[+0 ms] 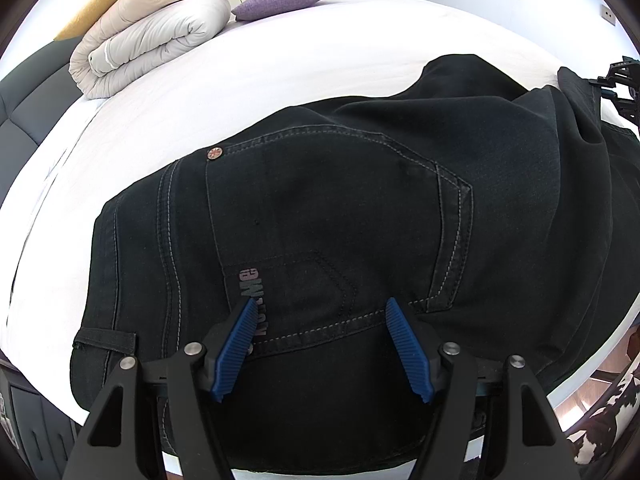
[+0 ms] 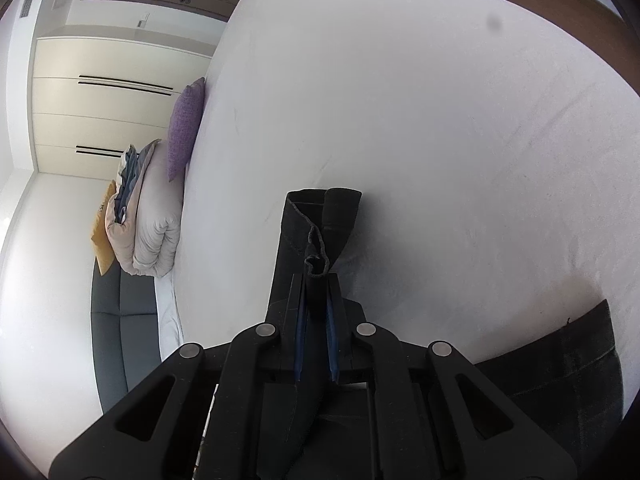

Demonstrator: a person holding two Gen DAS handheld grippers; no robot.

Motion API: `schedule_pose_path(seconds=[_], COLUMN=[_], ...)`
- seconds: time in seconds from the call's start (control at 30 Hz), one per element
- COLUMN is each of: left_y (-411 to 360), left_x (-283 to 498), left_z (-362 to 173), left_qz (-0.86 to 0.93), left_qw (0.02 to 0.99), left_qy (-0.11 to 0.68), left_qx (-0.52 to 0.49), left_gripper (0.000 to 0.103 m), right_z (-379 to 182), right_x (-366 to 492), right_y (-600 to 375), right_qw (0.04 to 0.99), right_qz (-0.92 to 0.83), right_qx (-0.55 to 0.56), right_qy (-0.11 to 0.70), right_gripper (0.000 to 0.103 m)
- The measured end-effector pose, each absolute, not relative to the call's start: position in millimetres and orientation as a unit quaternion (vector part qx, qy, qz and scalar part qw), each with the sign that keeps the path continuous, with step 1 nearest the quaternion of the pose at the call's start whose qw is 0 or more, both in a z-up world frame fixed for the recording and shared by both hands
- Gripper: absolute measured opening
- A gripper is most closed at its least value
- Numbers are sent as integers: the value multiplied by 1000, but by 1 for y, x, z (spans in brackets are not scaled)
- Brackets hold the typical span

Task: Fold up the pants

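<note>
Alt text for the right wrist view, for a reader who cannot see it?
The right gripper is shut on the hem end of a black pants leg, held above a white bed. A purple pillow and folded duvet lie at the bed's far side.

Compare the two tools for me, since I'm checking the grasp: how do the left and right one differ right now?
The left tool stands open, its blue pads spread over the back pocket of the black pants; the right tool is shut on a pant leg hem. The left one holds nothing, while the right one lifts its cloth clear of the white bed. Both share black frames and blue ribbed pads.
</note>
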State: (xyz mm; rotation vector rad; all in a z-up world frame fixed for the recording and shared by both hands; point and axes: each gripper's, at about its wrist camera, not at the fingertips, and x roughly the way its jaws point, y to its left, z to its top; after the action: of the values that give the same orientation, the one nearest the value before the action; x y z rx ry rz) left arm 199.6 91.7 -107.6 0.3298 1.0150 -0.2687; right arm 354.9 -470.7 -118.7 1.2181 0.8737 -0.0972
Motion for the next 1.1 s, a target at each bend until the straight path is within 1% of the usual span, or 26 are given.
schedule_pose_path(seconds=[0.13, 0.47, 0.57, 0.63, 0.7, 0.8, 0.87, 1.1], left_y=[92, 92, 92, 92, 92, 93, 93, 95], left_x=[200, 200, 200, 200, 200, 200, 199, 200], left_z=[-108, -108, -108, -108, -108, -108, -108, -108], left_qz=[-128, -127, -127, -127, -128, -127, -125, -127], left_qw=[852, 853, 853, 853, 853, 855, 856, 855], left_qy=[482, 482, 482, 482, 481, 479, 479, 479], left_qx=[157, 156, 156, 156, 155, 153, 152, 154], left_gripper=[70, 70, 70, 70, 70, 70, 70, 70], right_z=[-122, -114, -98, -84, -71, -65, -63, -34], right_x=[353, 348, 344, 342, 339, 333, 327, 293], right_y=[-473, -478, -479, -481, -482, -489, -494, -504], right_qw=[726, 742, 771, 788, 801, 797, 799, 815], right_qz=[-43, -40, -66, -77, -71, -51, -36, -26], right_qx=[562, 544, 504, 473, 456, 471, 484, 483], right_qy=[394, 389, 384, 387, 381, 374, 355, 319], right_gripper=[9, 9, 8, 5, 3, 3, 3, 3])
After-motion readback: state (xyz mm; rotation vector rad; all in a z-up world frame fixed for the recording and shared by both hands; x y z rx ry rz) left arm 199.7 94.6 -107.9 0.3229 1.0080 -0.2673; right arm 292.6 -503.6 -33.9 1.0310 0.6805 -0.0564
